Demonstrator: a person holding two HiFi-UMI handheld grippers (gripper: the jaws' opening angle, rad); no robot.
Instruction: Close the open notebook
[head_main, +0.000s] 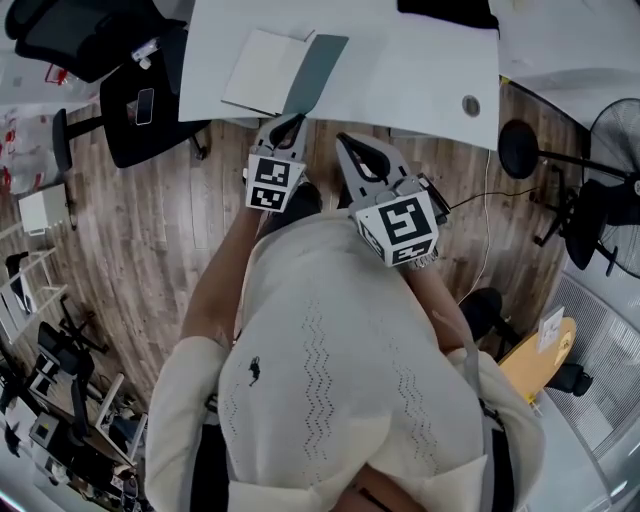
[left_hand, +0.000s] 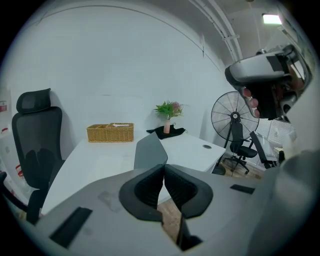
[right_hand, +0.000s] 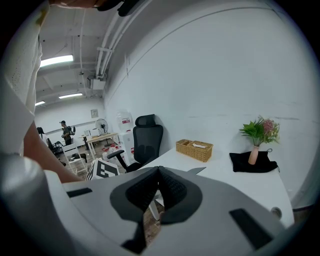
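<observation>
While the person stands over a wooden floor (head_main: 180, 230) with both tools held out before a white sweater, the right gripper (right_hand: 159, 172) sits closer to the body. Its jaws are pressed together with nothing between them, and it stops short of the desk (head_main: 420, 70). Just beside it, the left gripper (head_main: 291, 122) reaches to the desk's near edge. Its jaws are all but closed and pinch the near edge of the notebook's grey-green cover (head_main: 318, 72).

The notebook (head_main: 262, 72) lies near that front edge of the desk. Its pale pages are flat and open on the left side in the head view. The cover rises at a tilt from the right side of the pages instead of lying flat. In the left gripper view it stands up as a grey panel directly behind the closed tips.

Farther along the white top, a small round grommet (head_main: 470, 105) is set near the right end. Toward the back, against the white wall, a woven basket (left_hand: 110, 133) stands well apart from the notebook. To its right a pink vase (left_hand: 167, 126) with green leaves and pink flowers rests on a black cloth (left_hand: 175, 132).

A black office chair (left_hand: 37, 135) stands off the desk's left side. A standing fan (left_hand: 231, 116) is on the floor beyond the right end.
</observation>
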